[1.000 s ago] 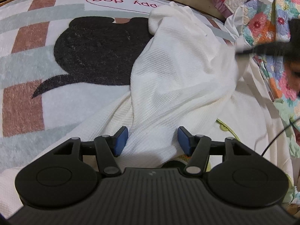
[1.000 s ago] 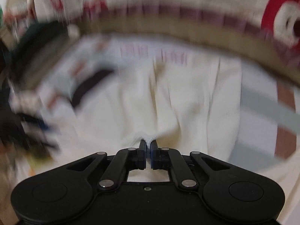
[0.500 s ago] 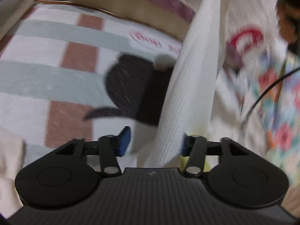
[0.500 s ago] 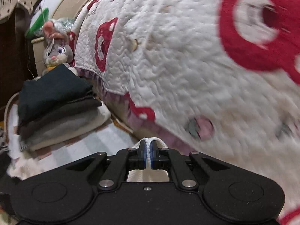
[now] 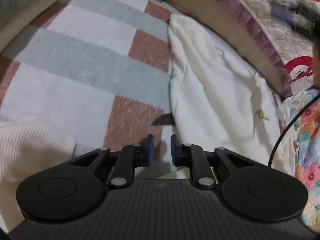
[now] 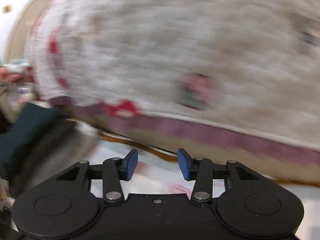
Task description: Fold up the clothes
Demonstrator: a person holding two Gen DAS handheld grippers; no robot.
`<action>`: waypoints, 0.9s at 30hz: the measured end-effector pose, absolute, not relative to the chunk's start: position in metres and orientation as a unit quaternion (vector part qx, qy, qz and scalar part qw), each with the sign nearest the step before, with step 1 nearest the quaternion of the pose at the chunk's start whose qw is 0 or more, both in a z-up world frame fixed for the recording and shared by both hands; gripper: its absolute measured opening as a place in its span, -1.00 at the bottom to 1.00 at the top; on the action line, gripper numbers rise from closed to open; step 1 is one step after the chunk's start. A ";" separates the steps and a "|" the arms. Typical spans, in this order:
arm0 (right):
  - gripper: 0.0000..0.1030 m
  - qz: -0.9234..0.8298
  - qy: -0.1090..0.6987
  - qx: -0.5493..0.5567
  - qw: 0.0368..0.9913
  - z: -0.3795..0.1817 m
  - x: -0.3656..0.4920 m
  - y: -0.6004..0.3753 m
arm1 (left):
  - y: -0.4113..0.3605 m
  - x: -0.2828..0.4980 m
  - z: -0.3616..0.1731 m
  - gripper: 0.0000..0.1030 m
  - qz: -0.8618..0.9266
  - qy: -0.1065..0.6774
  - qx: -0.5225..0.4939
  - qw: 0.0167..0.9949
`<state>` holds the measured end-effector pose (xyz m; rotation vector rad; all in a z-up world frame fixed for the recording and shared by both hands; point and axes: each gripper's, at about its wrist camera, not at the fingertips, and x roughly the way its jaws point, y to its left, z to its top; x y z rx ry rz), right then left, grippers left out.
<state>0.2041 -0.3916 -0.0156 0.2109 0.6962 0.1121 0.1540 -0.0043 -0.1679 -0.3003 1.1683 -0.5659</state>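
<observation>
Cream waffle-knit garment (image 5: 210, 92) spread in a long band over the checked blanket (image 5: 84, 64), running from just beside the left tongs (image 5: 161, 150) up toward the tan edge (image 5: 230, 30) below the quilt; a small green-yellow loop (image 5: 262, 116) showing on its right part. Second cream ribbed piece (image 5: 30, 140) bunched at lower left, well apart from the first. Dark printed shape on the blanket (image 5: 163, 120) peeking out from under the garment's near edge.

Left tongs narrow, having just been closing, with only a slim gap between the blue pads (image 5: 150, 150) and no cloth pressed between them; garment edge just beside the right pad, touching or not cannot be told.

Right tongs (image 6: 157, 164) having just been opening, now standing apart over the blanket with nothing between them. Beyond, heavily blurred: white quilt with red motifs and a purple border (image 6: 180, 60), and a stack of dark folded clothes (image 6: 30, 132) at left. Black cable (image 5: 284, 128) and floral fabric (image 5: 308, 140) at the right of the left view.
</observation>
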 end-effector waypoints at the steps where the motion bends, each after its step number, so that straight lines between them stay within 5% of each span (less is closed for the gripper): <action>1: -0.06 0.031 0.348 0.101 0.931 -0.023 0.191 -0.413 | -0.004 0.155 -0.167 -0.65 -0.265 0.536 -0.140 0.789; 2: -0.16 0.011 0.358 0.100 0.928 -0.031 0.179 -0.432 | -0.004 0.154 -0.165 -0.62 -0.267 0.529 -0.142 0.792; 5: -0.91 -0.036 0.399 0.109 0.910 -0.059 0.141 -0.489 | -0.008 0.156 -0.158 -0.48 -0.273 0.511 -0.143 0.803; 6: -0.93 -0.041 0.412 0.116 0.903 -0.067 0.128 -0.505 | -0.010 0.157 -0.155 -0.40 -0.273 0.503 -0.140 0.808; 10: -0.82 -0.089 0.432 0.132 0.888 -0.094 0.089 -0.555 | -0.021 0.160 -0.140 -0.36 -0.264 0.496 -0.137 0.816; 14: -0.33 -0.132 0.421 0.177 0.880 -0.124 0.083 -0.595 | -0.042 0.174 -0.129 -0.16 -0.252 0.485 -0.125 0.828; 20: -0.33 -0.119 0.388 0.225 0.886 -0.155 0.120 -0.627 | -0.090 0.242 -0.151 -0.17 -0.225 0.507 -0.049 0.831; 27: -0.30 -0.124 0.384 0.188 0.895 -0.183 0.152 -0.606 | -0.107 0.282 -0.162 -0.13 -0.200 0.510 -0.079 0.833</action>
